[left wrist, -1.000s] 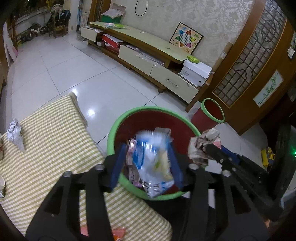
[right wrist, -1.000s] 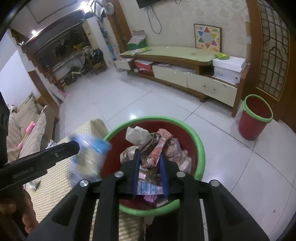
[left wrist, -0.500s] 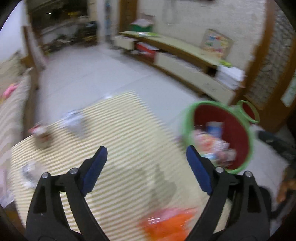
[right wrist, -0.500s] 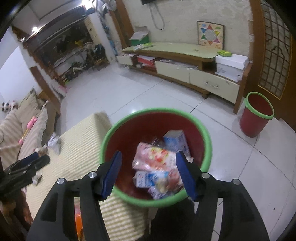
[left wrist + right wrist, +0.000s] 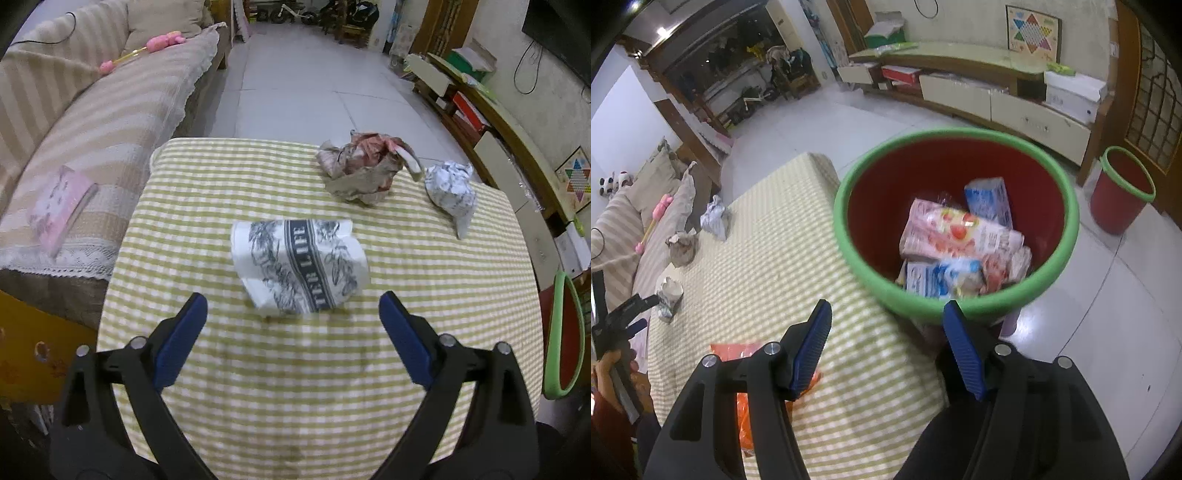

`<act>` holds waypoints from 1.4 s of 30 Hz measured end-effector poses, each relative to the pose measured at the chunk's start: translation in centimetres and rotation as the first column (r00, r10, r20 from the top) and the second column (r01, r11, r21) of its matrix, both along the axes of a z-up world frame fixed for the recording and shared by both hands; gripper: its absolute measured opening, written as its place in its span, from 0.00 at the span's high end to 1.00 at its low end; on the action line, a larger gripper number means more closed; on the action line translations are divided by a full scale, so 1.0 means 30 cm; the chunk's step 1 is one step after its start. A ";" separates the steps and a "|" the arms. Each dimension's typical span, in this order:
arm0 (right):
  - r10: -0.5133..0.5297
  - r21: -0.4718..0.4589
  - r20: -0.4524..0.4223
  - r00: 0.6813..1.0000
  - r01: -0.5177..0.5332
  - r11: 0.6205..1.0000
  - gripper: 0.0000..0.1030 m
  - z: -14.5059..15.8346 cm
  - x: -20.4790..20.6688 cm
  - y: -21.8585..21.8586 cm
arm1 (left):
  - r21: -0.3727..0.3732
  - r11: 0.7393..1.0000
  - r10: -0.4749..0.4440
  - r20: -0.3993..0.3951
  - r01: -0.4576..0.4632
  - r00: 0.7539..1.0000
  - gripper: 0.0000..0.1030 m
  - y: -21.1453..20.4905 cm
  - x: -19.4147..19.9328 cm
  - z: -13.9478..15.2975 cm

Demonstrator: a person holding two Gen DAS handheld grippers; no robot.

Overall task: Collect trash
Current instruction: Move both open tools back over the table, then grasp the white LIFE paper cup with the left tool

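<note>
My left gripper (image 5: 293, 308) is open and empty, just short of a crushed white paper cup with dark print (image 5: 301, 266) lying on the green checked table (image 5: 295, 387). Beyond it lie a crumpled brown paper wad (image 5: 365, 168) and a crumpled white paper (image 5: 452, 192). My right gripper (image 5: 886, 332) is open and empty, above the table edge beside the red bin with a green rim (image 5: 956, 221), which holds several cartons and wrappers. An orange wrapper (image 5: 746, 369) lies on the table under the right gripper's left finger. The left gripper shows far left in the right wrist view (image 5: 631, 314).
A striped sofa (image 5: 74, 122) with a pink book (image 5: 61, 208) runs along the table's left side. A second small red bin (image 5: 1123, 188) stands on the tiled floor by the low TV cabinet (image 5: 979, 92). The bin rim shows at the table's right edge (image 5: 563, 332).
Both grippers have opened and dropped their trash into the bin. My left gripper swung left from the bin to the paper cup. My right gripper pulled back over the table edge.
</note>
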State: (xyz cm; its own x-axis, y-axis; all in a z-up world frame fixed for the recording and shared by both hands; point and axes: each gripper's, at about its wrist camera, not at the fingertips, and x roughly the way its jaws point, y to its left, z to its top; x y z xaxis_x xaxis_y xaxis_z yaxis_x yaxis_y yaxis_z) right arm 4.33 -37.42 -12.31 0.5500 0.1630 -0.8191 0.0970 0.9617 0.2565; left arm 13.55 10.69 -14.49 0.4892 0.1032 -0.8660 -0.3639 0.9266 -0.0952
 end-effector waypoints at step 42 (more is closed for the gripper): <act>0.251 -0.065 0.004 0.968 -0.250 0.966 0.40 0.085 -0.014 0.383 | -0.131 0.987 -0.087 0.033 0.090 0.996 0.31 -0.045 -0.393 -0.011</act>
